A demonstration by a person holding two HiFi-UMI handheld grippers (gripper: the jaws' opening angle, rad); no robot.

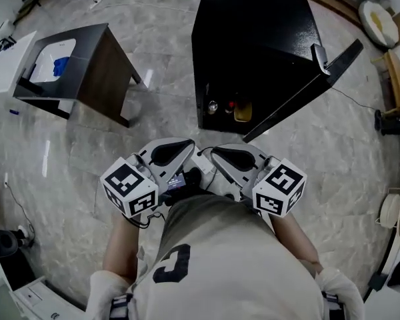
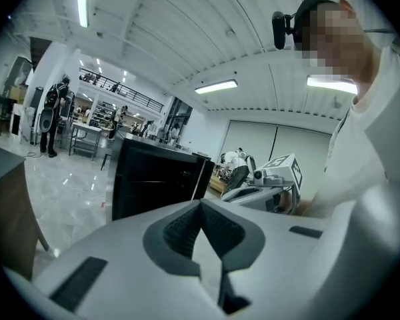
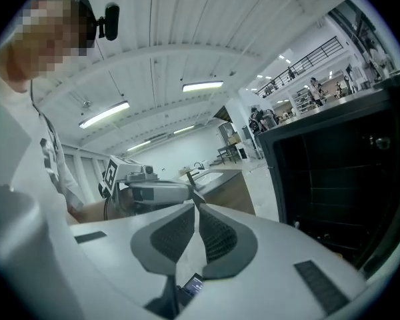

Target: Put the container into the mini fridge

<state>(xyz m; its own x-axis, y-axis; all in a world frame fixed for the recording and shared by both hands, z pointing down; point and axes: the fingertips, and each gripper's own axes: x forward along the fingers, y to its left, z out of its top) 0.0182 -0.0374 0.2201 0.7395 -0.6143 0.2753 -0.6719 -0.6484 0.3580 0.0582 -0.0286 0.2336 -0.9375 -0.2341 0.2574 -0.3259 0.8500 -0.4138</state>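
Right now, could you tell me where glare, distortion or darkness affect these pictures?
Head view: lights glare off the glossy floor, and the black mini fridge swallows detail. Left gripper view: fisheye bends the ceiling lines, corners go black. Right gripper view: same bending; the mini fridge interior is dim.

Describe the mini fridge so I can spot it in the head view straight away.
On the pale marble-look floor, straight ahead of the person, stands a glossy black cabinet: the mini fridge. Unlike the brown side table to its left, it is a solid-sided box with its door swung open on the right.
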